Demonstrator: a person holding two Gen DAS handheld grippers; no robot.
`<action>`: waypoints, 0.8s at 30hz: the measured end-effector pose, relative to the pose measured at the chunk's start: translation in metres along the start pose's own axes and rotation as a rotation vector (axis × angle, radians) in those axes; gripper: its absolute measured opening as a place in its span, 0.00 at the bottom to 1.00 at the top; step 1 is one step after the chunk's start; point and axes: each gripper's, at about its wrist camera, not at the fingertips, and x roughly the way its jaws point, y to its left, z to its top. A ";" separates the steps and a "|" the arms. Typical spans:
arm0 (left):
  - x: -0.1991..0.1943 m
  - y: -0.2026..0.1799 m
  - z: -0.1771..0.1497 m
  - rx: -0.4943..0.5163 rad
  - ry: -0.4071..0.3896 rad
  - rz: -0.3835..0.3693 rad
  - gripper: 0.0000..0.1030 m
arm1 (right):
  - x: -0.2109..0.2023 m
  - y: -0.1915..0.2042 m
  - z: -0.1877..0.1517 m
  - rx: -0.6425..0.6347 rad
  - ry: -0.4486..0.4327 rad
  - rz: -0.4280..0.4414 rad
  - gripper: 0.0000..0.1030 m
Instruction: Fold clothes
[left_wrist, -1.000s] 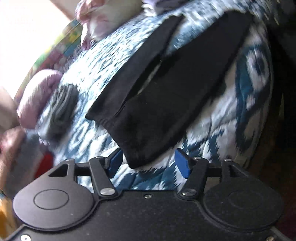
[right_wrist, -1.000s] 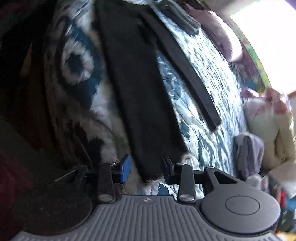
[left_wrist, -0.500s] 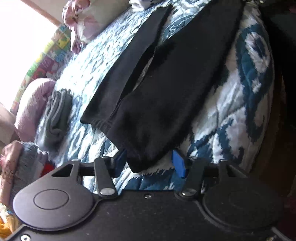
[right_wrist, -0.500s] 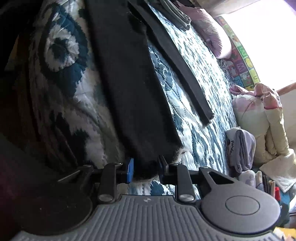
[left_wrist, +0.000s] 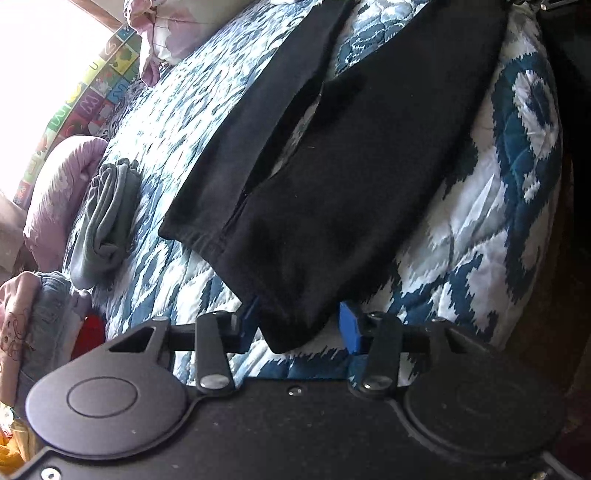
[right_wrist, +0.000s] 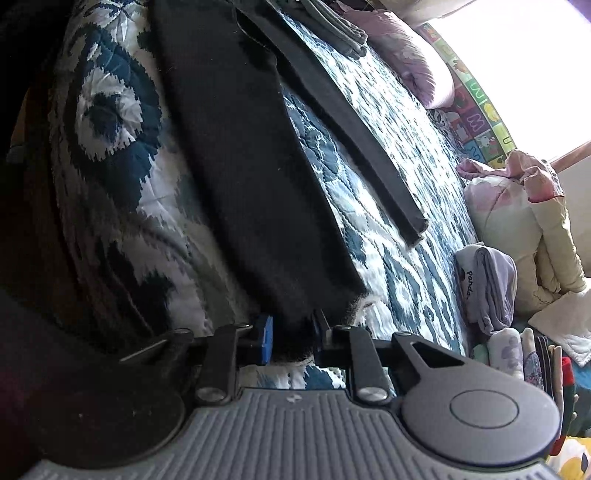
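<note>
Blue-patterned quilt (left_wrist: 480, 221) carries black trousers (left_wrist: 351, 184) laid flat. Left gripper (left_wrist: 297, 325) has been closing around one trouser corner, gap remaining; right gripper (right_wrist: 291, 339), also narrowing, pinches the other. Grey folded garment (left_wrist: 103, 221) lies beyond the trousers.

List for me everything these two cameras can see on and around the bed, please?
black garment: one, black, spread along the near edge of the quilt, sleeves out.
quilt: one, blue and white, covering the bed.
grey folded garment: one, grey, beside the pillow.
pillow: one, lilac, at one end of the bed.
lilac folded top: one, at the other end.
alphabet mat: one, multicoloured, far side.
left gripper: black with blue pads, just closing around one garment corner.
right gripper: grey, just closing around the other corner.
</note>
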 end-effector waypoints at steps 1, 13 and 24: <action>0.000 0.000 0.000 -0.001 0.001 0.000 0.44 | 0.000 0.000 0.000 0.003 0.000 -0.001 0.21; -0.027 0.023 0.011 -0.123 -0.090 -0.018 0.05 | -0.012 -0.042 0.011 0.108 -0.027 0.000 0.09; -0.021 0.098 0.035 -0.358 -0.177 -0.056 0.04 | 0.014 -0.136 0.053 0.235 -0.038 -0.020 0.09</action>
